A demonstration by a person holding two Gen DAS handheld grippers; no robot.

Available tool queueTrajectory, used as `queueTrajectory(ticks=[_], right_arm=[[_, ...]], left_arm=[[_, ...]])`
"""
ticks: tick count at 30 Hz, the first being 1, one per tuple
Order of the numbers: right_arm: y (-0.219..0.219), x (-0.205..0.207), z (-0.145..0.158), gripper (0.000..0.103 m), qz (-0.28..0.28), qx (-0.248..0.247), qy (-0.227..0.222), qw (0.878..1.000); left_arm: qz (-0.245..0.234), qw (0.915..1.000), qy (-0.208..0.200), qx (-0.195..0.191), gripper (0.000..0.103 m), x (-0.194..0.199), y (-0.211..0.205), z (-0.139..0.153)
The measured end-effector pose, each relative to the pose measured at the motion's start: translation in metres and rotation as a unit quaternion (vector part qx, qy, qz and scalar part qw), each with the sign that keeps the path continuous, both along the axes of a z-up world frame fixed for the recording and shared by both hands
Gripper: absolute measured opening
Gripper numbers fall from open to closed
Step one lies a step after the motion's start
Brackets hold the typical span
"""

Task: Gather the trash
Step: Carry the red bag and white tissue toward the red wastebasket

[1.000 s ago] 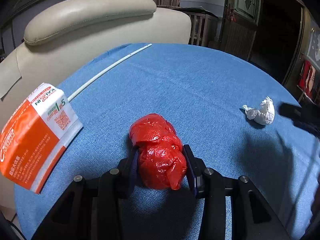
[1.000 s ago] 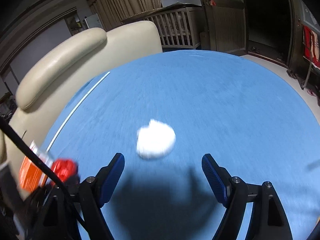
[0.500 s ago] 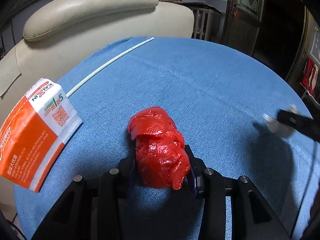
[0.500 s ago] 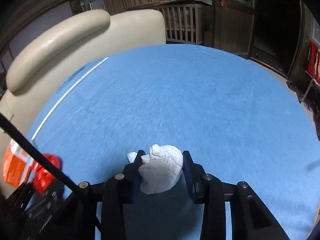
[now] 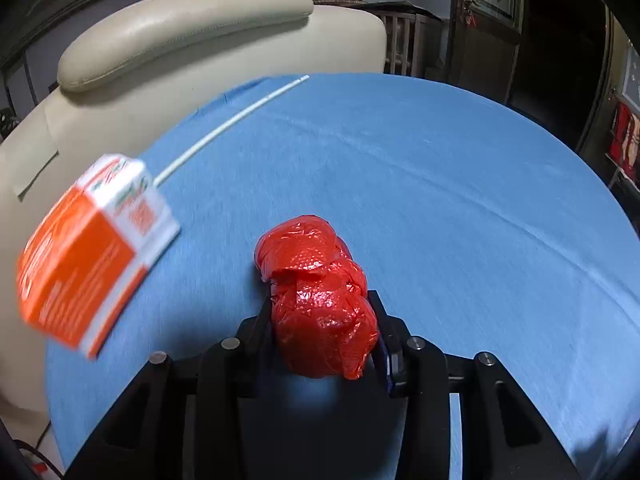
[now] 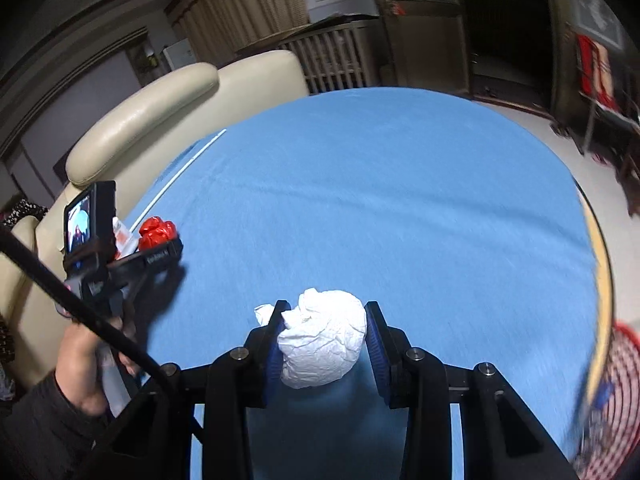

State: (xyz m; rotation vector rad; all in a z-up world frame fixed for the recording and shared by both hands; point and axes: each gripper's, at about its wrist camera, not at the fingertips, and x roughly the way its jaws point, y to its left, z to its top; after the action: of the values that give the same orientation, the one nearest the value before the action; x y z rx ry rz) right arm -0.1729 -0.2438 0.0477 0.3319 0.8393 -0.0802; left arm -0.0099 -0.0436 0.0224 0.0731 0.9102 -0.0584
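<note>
My left gripper is shut on a crumpled red plastic bag and holds it above the round table's blue cloth. My right gripper is shut on a crumpled white paper ball, also lifted over the cloth. In the right wrist view the left gripper with the red bag shows at the left, held by a hand.
An orange and white carton lies at the table's left edge. A thin white stick lies along the far left of the cloth. A cream armchair stands behind the table. A red-patterned basket shows at the right wrist view's lower right.
My right gripper closed on the white paper ball and lifted it off the cloth. My left gripper kept the red bag and rose slightly; the views have shifted.
</note>
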Motion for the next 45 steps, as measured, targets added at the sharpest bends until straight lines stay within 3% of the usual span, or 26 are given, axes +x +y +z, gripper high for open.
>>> queueTrajectory(ticks=[9, 20, 45], right_arm=[[-0.024, -0.075, 0.005, 0.039, -0.031, 0.031, -0.032, 0.999], [-0.031, -0.125, 0.012, 0.039, -0.051, 0.066, -0.072, 0.994], [-0.042, -0.147, 0.006, 0.040, -0.065, 0.074, -0.076, 0.992]], left_arm=[[-0.047, 0.9984, -0.029, 0.010, 0.043, -0.092, -0.028, 0.035], [-0.074, 0.9965, -0.032, 0.018, 0.043, -0.153, -0.047, 0.048], [-0.126, 0.9913, -0.027, 0.028, 0.043, -0.179, -0.086, 0.040]])
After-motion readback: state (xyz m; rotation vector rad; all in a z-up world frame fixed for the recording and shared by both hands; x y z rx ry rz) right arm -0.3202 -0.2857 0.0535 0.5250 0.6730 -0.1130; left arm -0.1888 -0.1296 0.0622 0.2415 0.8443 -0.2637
